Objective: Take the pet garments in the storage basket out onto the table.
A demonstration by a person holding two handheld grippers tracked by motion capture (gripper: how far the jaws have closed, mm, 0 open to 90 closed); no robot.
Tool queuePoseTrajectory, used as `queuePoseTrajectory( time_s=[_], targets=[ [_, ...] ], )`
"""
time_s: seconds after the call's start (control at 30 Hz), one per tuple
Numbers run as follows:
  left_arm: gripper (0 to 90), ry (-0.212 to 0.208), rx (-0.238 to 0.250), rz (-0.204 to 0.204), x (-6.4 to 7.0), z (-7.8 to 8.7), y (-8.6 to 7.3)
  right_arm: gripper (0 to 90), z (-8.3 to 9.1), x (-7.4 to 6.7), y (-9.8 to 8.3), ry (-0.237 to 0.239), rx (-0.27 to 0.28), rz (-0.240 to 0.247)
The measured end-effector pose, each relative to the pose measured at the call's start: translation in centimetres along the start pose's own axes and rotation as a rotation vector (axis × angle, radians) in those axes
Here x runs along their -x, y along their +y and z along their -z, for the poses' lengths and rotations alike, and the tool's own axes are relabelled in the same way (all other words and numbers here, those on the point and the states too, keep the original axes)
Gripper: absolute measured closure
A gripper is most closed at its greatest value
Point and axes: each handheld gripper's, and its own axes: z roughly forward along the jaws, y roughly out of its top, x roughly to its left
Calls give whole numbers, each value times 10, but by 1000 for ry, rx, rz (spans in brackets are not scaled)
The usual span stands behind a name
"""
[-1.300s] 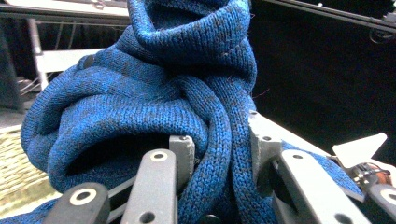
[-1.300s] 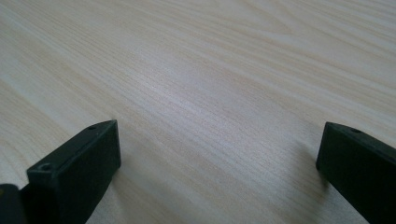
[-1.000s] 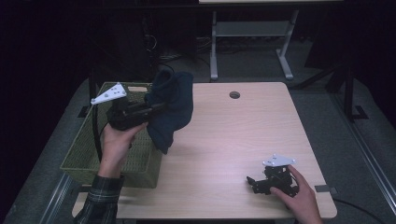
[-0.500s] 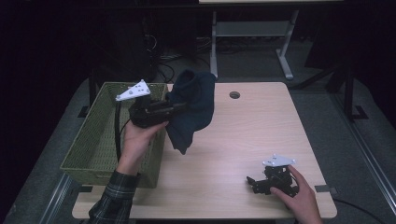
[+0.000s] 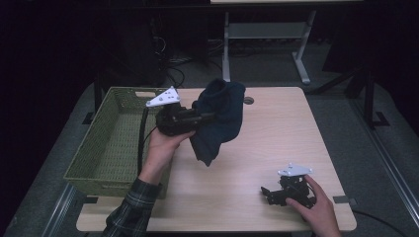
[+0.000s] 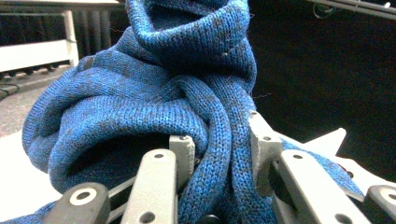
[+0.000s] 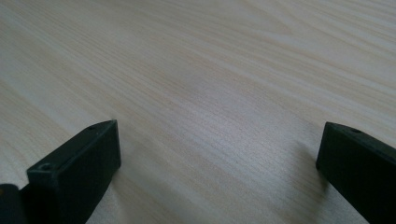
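Left gripper view: blue knit garment (image 6: 154, 88) between fingers (image 6: 184, 149).

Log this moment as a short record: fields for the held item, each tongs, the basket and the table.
held item: blue knitted garment, bunched, hanging above the table
left tongs: shut on the knit, held between basket and table middle
right tongs: open, nothing between the jaws, low over the table's near right corner
basket: green woven basket at the table's left edge
table: light wooden table

A green woven basket (image 5: 106, 148) sits at the wooden table's (image 5: 276, 143) left edge; a white desk frame (image 5: 267, 34) stands behind.
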Motion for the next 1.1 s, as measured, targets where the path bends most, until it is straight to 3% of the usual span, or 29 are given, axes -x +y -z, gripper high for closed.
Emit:
queuePoseTrajectory(
  time_s=[0.43,0.87,1.1],
  targets=[
    [684,-33,-101,-1,3,-59,-21,0,0,0,0,1,0,1],
    [683,-49,-176,-2,8,-104,-42,0,0,0,0,2,-1,4],
    [683,-50,-230,-1,8,-119,-55,0,0,0,0,2,0,6]
  ],
)
